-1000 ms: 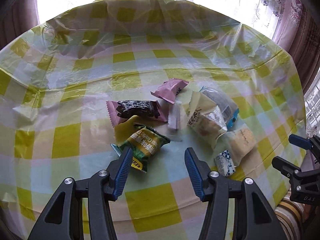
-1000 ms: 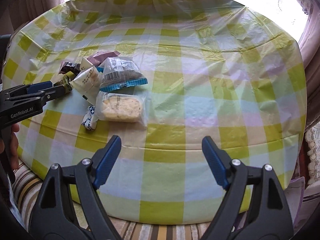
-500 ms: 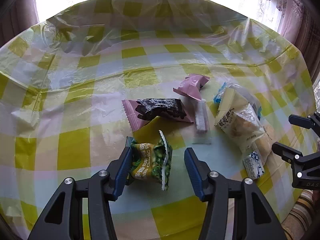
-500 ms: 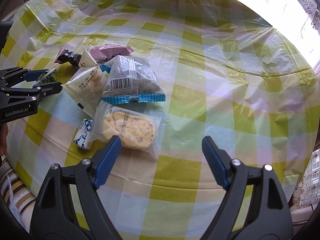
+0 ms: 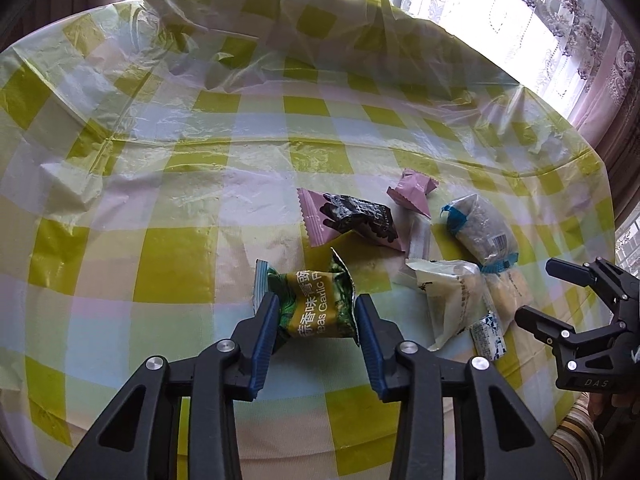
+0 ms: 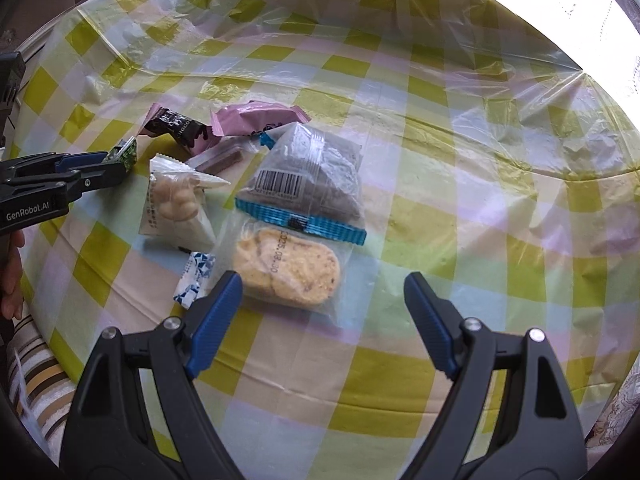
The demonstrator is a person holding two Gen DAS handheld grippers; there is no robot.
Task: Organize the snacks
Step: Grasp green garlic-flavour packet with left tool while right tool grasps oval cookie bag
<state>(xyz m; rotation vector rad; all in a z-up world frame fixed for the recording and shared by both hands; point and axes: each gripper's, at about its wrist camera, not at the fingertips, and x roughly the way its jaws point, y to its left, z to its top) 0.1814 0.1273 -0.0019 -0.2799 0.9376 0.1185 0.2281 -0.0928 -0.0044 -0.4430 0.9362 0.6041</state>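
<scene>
My left gripper (image 5: pixel 316 312) is shut on a green garlic-pea packet (image 5: pixel 316 304), crumpled between the pads. It also shows in the right wrist view (image 6: pixel 114 166) with the packet's end (image 6: pixel 125 153) sticking out. My right gripper (image 6: pixel 322 304) is open and empty, just in front of a clear bag of yellow cookies (image 6: pixel 288 266). Beside the cookies lie a small blue-and-white candy (image 6: pixel 195 276), a white bag of round snacks (image 6: pixel 176 204), a blue-edged clear bag of dark snack (image 6: pixel 308 184), a pink chocolate packet (image 5: pixel 348 220) and a pink packet (image 5: pixel 412 192).
The round table (image 6: pixel 460 168) wears a yellow-checked plastic cloth, wrinkled at the far side. A thin clear-wrapped stick (image 5: pixel 418 240) lies among the snacks. Curtains (image 5: pixel 580 32) hang behind the table. A striped cushion (image 6: pixel 36 364) shows below the table's near edge.
My left gripper has closed on the green packet and drawn it left, away from the pile. My right gripper has moved in toward the cookie bag, still open.
</scene>
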